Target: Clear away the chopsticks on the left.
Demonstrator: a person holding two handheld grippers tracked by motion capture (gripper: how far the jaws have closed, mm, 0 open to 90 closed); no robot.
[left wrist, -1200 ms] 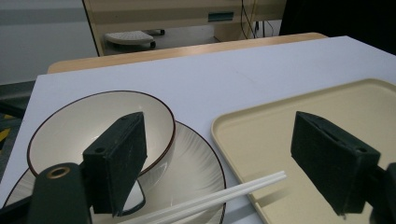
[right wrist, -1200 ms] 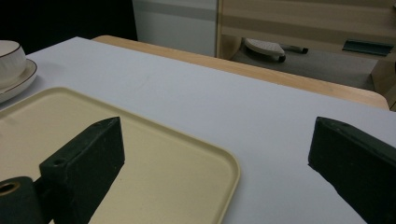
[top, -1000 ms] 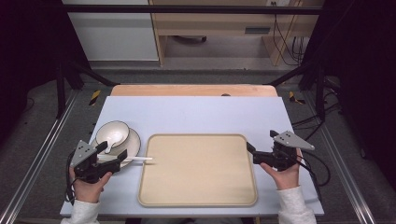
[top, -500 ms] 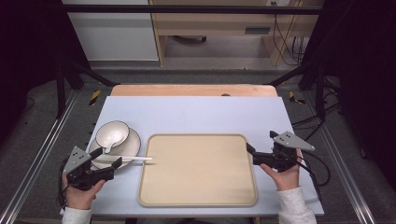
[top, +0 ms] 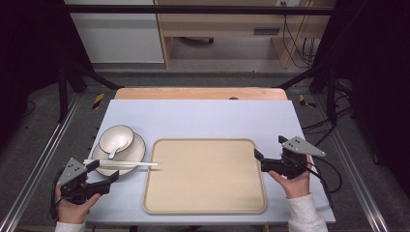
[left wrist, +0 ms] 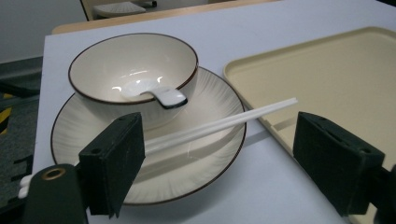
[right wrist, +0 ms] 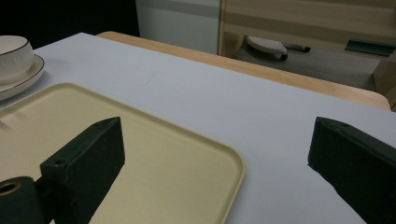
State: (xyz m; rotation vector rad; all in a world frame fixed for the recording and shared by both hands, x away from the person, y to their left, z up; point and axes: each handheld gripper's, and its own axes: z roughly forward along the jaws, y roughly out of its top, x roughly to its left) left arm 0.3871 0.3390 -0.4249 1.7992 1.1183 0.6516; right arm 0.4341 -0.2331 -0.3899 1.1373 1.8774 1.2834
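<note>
High view, from the left: the left gripper [top: 102,174] sits at the near left corner of the pale blue table [top: 203,116], held in a hand [top: 72,205] that enters from the bottom edge. Its jaws are spread wide and grip nothing. Just beyond them lies a ribbed cream plate [top: 135,151] with a dark rim, and on the plate stands a bowl [top: 116,138] of the same ware with a white spoon [top: 114,151] resting inside, its handle leaning over the near wall. A pair of white chopsticks [top: 121,164] lies across the near part of the plate, the tips reaching past the plate's right edge to the left border of the tray [top: 208,208].

In the left gripper view the chopsticks [left wrist: 219,125] run between the two open jaws, the left jaw covering part of them; whether it touches them I cannot tell. The bowl [left wrist: 133,77] and spoon [left wrist: 154,93] stand behind them, the plate [left wrist: 196,163] beneath.

The beige tray occupies the table's middle, flat and bare. Right of it, the right gripper [top: 259,160] is held in the other hand [top: 292,181], its jaws apart and holding nothing, pointing at the tray's right edge. The right gripper view shows the tray [right wrist: 177,158] corner between those parted jaws, with the plate and bowl far off at the left.

Beyond the table stand a wooden bench and trailing cables on the floor.
</note>
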